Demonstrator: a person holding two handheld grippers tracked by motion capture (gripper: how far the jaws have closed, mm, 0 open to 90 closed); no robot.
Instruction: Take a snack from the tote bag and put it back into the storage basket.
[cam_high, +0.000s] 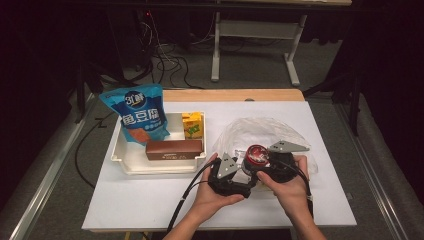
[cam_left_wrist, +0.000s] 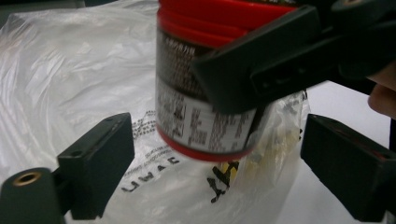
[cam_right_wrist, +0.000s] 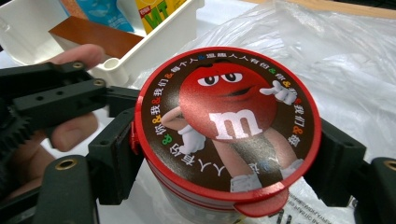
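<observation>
Hands w/ both grippers sit low in high view: candy tub (cam_high: 257, 155) on plastic bag (cam_high: 260, 131), right of white tray (cam_high: 120, 150). Left gripper view: left gripper (cam_left_wrist: 217, 163) jaws spread, tub between, untouched. Right gripper view: right gripper (cam_right_wrist: 226, 161) pinching tub under red lid.

Both forearms come in low and meet mid-table. Right gripper (cam_high: 261, 172) clamps shut on a load; left gripper (cam_high: 240, 181) gapes beside it.
</observation>
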